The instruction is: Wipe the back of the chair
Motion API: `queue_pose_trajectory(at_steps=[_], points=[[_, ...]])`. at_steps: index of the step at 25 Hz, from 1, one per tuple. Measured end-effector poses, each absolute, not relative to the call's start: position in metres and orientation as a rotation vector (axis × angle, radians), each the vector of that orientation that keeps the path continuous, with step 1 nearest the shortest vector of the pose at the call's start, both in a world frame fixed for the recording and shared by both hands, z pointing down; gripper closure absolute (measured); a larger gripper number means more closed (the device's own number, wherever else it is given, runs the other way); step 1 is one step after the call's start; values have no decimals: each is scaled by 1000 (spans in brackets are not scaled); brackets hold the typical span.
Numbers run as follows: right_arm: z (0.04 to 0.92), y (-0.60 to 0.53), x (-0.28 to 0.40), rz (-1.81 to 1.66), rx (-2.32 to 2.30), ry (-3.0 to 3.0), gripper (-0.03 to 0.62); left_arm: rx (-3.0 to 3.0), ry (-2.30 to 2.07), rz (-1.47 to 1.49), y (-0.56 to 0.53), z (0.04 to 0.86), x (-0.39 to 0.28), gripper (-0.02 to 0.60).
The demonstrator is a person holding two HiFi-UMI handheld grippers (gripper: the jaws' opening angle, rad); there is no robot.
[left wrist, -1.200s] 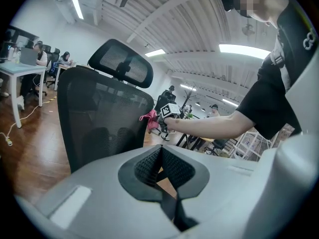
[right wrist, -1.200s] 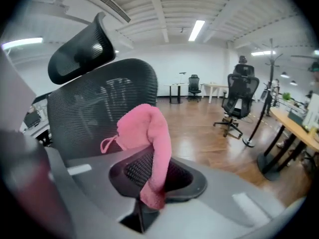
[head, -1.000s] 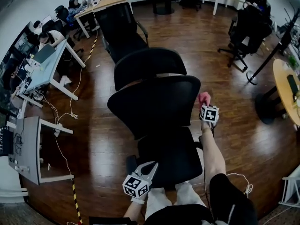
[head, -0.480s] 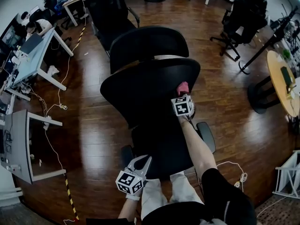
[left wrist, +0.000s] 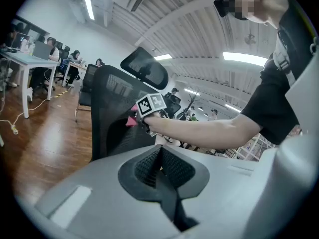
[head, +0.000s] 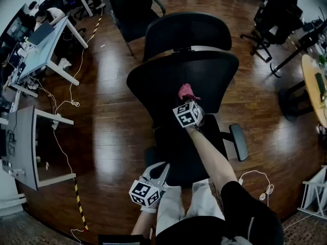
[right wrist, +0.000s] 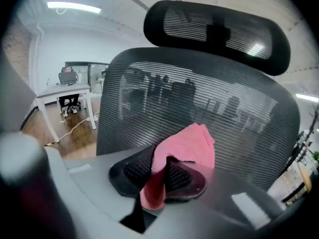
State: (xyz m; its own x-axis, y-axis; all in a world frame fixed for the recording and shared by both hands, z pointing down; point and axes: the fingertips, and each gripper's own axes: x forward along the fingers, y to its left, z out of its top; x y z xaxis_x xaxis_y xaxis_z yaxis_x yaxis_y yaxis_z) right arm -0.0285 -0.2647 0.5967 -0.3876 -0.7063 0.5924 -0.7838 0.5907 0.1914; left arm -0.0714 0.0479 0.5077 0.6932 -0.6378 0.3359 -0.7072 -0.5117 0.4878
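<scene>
Now right gripper (head: 188, 99) — clamping pink cloth (head: 187, 91) — shifted inward across chair back (head: 153, 86).

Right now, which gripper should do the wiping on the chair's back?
The right gripper, probably: its jaws pinch the pink cloth right at the chair back. The left gripper is shut, empty, down by the seat.

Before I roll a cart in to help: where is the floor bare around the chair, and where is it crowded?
Bare wood floor lies left of the chair, up to the white desk, and right of its armrest toward the round table. Crowded: loose cables by that desk, a second chair behind, and a white cable near the person.
</scene>
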Motion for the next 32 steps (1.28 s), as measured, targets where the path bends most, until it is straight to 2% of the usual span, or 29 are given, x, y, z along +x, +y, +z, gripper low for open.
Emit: queue_pose_trajectory(at_steps=[11,17,22,32], points=[[605,-211,-185,73,881,-2407,548,2310,-1022,154,51,512,-107,594],[607,-175,-227,-14,648,-2540,548,2310,-1014,151,56,520,-105,593],[620,-180,-186,38,709,-2545,548,2303,-998,169,51,533,-88,592],[630,-231,-38,248,975,-2514,548,2294,-964,159,50,556,-47,594]])
